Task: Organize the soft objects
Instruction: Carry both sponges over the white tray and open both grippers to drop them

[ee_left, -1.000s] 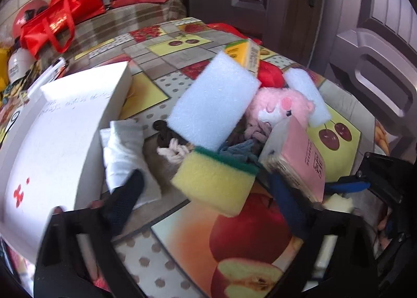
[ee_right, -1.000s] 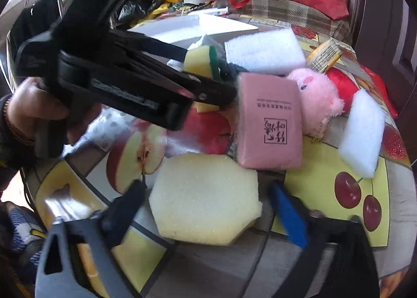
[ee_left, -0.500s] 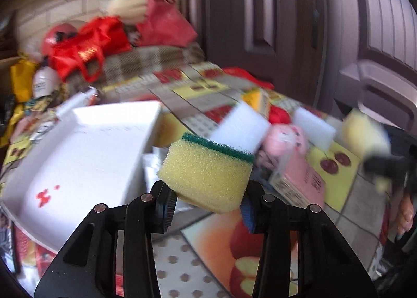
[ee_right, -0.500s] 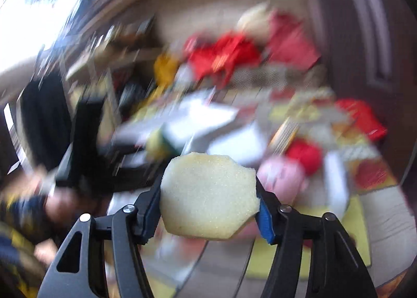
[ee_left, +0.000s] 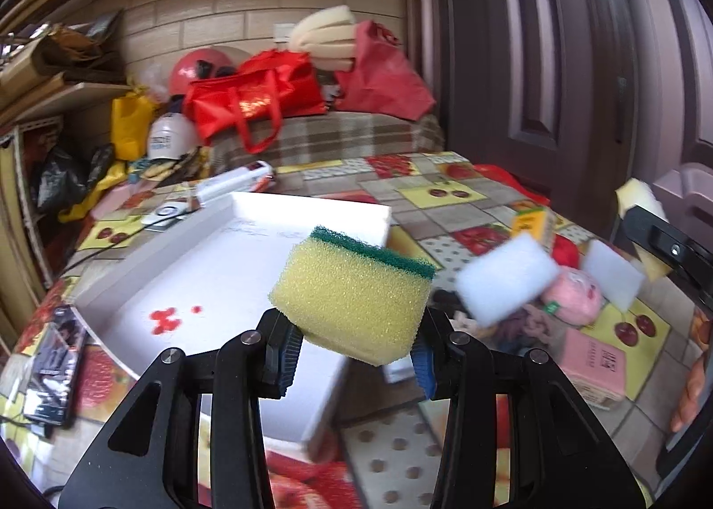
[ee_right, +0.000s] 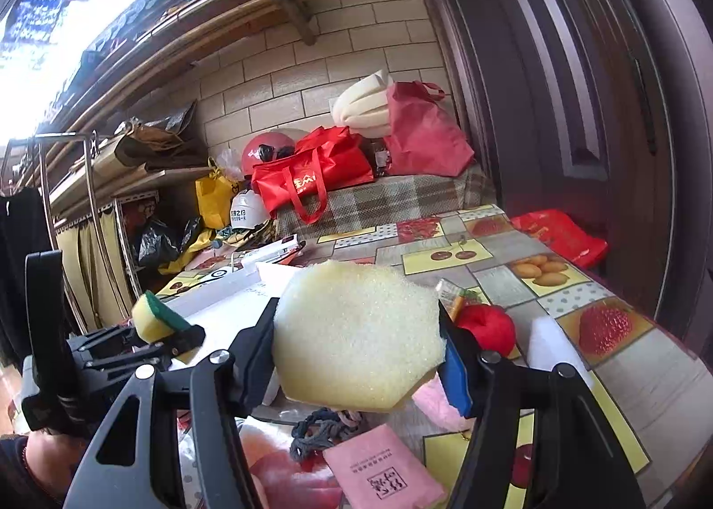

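Note:
My left gripper (ee_left: pixel 354 364) is shut on a yellow sponge with a green scouring top (ee_left: pixel 352 293) and holds it in the air over the near edge of a white tray (ee_left: pixel 200 277). My right gripper (ee_right: pixel 356 368) is shut on a pale yellow hexagonal foam sponge (ee_right: pixel 356 335), also lifted above the table. The left gripper with its sponge (ee_right: pixel 153 317) shows at the left of the right wrist view. On the table lie two white foam blocks (ee_left: pixel 506 282), a pink plush toy (ee_left: pixel 575 295), a pink packet (ee_right: pixel 385 471), a red ball (ee_right: pixel 488 326) and a dark knitted cord (ee_right: pixel 327 424).
A fruit-print cloth (ee_right: pixel 526 268) covers the table. Red bags (ee_left: pixel 254 97) and a white helmet (ee_left: pixel 167 137) sit on a plaid surface behind. A dark door (ee_left: pixel 534 63) stands at the right. A black phone-like item (ee_left: pixel 55 364) lies at the table's left edge.
Both grippers were open over the sponges a second ago. They have closed on them and lifted them off the table, and both views have tilted up toward the room.

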`<control>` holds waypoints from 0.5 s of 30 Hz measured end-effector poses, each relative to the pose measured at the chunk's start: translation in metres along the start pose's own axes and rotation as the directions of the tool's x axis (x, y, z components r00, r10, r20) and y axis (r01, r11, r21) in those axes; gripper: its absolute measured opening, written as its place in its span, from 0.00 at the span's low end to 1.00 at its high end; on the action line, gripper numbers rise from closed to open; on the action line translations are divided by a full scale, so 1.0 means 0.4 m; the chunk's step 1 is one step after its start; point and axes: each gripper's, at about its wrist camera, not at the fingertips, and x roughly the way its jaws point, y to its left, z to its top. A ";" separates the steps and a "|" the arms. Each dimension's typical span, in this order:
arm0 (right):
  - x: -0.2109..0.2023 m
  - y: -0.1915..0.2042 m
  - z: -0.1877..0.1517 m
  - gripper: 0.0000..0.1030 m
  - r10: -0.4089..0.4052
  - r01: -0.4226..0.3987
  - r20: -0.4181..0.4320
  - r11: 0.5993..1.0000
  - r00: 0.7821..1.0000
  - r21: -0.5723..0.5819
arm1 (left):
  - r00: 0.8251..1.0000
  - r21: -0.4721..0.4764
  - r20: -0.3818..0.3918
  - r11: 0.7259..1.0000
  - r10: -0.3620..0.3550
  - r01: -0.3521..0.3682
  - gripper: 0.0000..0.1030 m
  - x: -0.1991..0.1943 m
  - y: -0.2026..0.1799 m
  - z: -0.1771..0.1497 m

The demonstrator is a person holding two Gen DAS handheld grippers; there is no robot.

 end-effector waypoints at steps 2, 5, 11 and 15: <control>0.009 0.009 0.002 0.62 0.006 -0.006 -0.003 1.000 1.000 -0.008 | 0.999 -0.004 0.010 0.999 0.035 -0.035 0.40 -0.006 0.025 -0.002; 0.022 0.029 0.002 0.62 0.023 -0.023 -0.010 1.000 1.000 -0.021 | 0.997 -0.020 0.010 0.997 0.075 -0.075 0.40 -0.006 0.057 -0.006; 0.073 0.084 0.003 0.62 0.078 -0.081 -0.052 0.996 0.996 -0.049 | 0.985 -0.027 0.019 0.985 0.169 -0.168 0.40 -0.012 0.128 -0.010; 0.121 0.115 0.000 0.62 0.106 -0.112 -0.097 0.992 0.990 -0.057 | 0.980 -0.034 -0.001 0.979 0.201 -0.201 0.40 0.007 0.167 -0.007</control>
